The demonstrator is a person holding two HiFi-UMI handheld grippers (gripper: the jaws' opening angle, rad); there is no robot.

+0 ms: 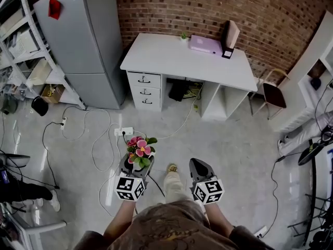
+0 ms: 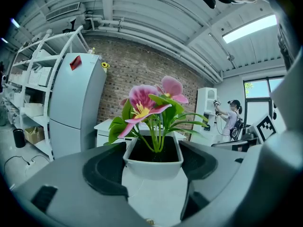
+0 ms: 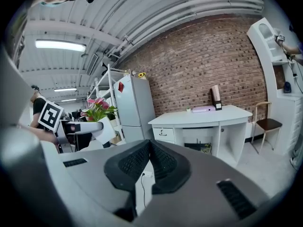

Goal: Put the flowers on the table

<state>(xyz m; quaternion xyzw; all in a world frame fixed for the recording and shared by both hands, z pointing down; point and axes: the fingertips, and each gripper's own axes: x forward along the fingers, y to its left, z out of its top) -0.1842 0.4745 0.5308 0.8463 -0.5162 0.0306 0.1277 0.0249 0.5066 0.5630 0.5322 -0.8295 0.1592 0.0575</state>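
- Left tool (image 1: 134, 166) pinches the white pot (image 2: 153, 162) of flowers (image 1: 140, 149) by its sides; right tool (image 1: 200, 170), at 3 o'clock, is pressed together, empty.
- Surface (image 1: 171, 59) well apart at 12 o'clock; tripping on floor cables (image 1: 92, 152) could jolt the pot loose.

Two grippers: left gripper (image 1: 136, 165), right gripper (image 1: 199, 167). One flower pot (image 2: 153, 161), two pink blooms (image 2: 141, 101). One desk (image 1: 166, 56), three drawers (image 1: 144, 90). One fridge (image 1: 88, 35).
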